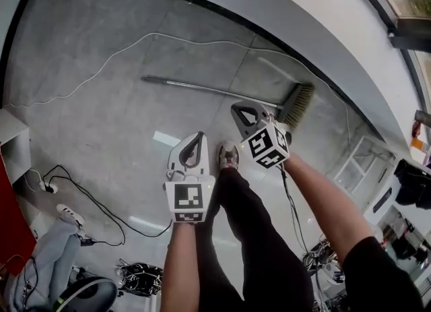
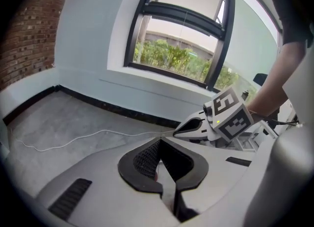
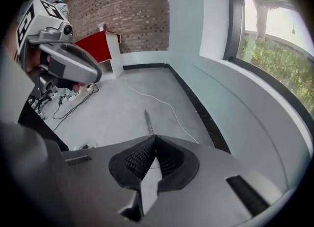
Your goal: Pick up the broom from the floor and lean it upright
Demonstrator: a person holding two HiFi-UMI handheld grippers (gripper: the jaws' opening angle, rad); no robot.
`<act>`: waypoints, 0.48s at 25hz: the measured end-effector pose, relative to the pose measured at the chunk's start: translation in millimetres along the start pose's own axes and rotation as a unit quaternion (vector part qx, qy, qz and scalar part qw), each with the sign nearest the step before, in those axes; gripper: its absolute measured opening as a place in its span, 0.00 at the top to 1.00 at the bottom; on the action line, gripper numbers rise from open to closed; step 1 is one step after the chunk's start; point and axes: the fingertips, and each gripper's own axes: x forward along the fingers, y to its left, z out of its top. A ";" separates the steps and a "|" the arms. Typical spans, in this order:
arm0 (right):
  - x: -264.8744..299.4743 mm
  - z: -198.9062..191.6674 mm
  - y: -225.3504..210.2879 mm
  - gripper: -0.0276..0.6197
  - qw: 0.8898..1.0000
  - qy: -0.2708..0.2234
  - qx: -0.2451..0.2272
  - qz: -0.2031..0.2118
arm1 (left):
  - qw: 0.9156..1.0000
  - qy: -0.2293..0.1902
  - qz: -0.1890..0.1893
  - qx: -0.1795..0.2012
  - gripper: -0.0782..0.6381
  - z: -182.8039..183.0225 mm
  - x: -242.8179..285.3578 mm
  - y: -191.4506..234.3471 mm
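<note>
Broom [image 1: 222, 91] — one, left claw [image 1: 196, 135], right claw [image 1: 236, 108], closed

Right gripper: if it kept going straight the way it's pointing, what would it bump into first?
Most likely the thin grey metal broom handle lying on the grey concrete floor, just beyond the right gripper's closed tips. Depth is unclear, so it might miss and meet the floor instead.

Straw-yellow bristles and silver handle on the broom [image 1: 297, 105], grey floor [image 1: 101, 129], red-brown brick wall [image 3: 127, 10], black trousers [image 1: 259, 243]
</note>
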 end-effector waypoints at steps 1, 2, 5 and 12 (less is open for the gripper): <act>10.4 -8.8 0.6 0.95 1.000 0.003 -0.002 0.002 | 1.000 0.004 -0.004 -0.002 0.89 -8.1 8.6 1.0; 21.3 -16.5 -0.2 0.95 1.000 0.006 -0.006 0.005 | 1.000 0.007 -0.006 -0.003 0.89 -14.5 17.3 3.3; 51.6 -37.1 -2.6 0.95 1.000 0.015 -0.019 0.009 | 1.000 0.017 -0.005 -0.009 0.89 -30.8 36.4 9.7; 113.3 -64.6 2.4 0.94 0.999 0.034 -0.003 0.031 | 0.999 0.040 -0.033 0.000 0.89 -51.4 60.4 36.3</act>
